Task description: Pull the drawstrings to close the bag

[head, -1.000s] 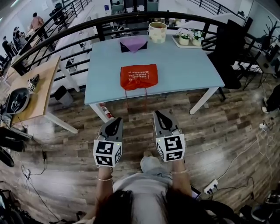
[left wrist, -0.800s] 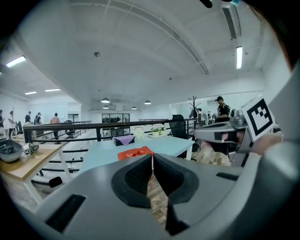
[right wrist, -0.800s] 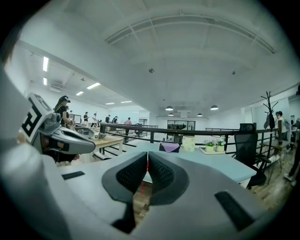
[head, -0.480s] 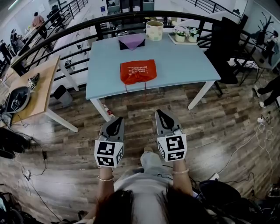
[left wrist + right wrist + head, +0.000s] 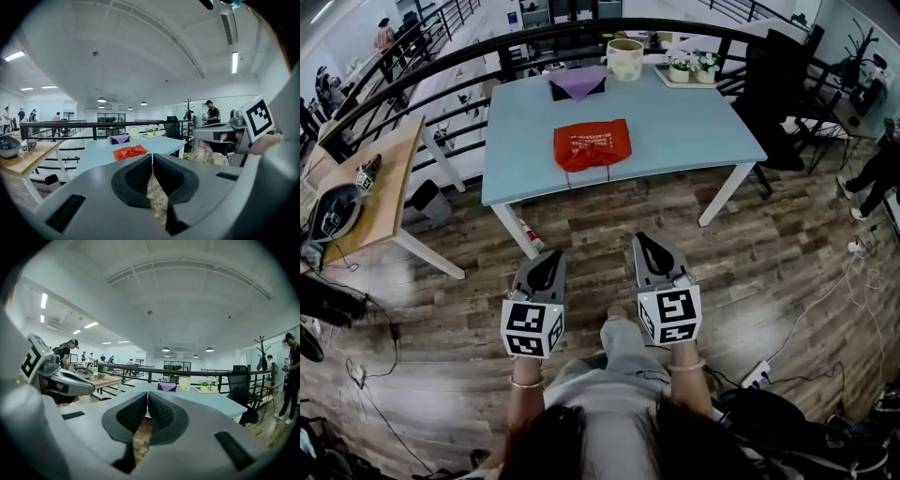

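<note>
A red bag (image 5: 592, 143) lies on the blue counter (image 5: 694, 131), its near end bunched. The left tool (image 5: 551, 255) and right tool (image 5: 645, 238), jaws pressed together on nothing, hover over the floor (image 5: 769, 281), seemingly out of reach of the bag.

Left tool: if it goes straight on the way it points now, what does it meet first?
Probably the near edge of the light-blue table, just before the red drawstring bag; only air lies between, though depth is unclear.

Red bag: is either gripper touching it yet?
No, the red bag lies on the table while the left gripper and right gripper hang over the floor, short of it.
</note>
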Available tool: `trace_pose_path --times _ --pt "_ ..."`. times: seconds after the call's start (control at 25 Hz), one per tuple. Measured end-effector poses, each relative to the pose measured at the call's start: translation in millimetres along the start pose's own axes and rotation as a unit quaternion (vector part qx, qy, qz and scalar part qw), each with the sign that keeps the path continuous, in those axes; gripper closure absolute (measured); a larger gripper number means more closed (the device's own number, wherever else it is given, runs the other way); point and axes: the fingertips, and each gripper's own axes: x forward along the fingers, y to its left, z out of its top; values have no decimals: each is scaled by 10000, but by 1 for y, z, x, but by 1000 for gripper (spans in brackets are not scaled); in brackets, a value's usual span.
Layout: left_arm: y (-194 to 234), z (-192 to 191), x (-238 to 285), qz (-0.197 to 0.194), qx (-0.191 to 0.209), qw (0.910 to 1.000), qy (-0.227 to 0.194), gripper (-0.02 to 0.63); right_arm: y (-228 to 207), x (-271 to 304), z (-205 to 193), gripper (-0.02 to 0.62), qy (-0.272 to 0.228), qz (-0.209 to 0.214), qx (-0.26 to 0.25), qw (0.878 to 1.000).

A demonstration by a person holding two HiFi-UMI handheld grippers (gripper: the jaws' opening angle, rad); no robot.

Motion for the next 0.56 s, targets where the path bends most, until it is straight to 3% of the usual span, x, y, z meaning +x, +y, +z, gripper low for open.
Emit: trace_pose_path --times 0.56 --pt "6 0 4 -129 -8 9999 9 581 6 7 7 568 -17 -55 -7 10000"
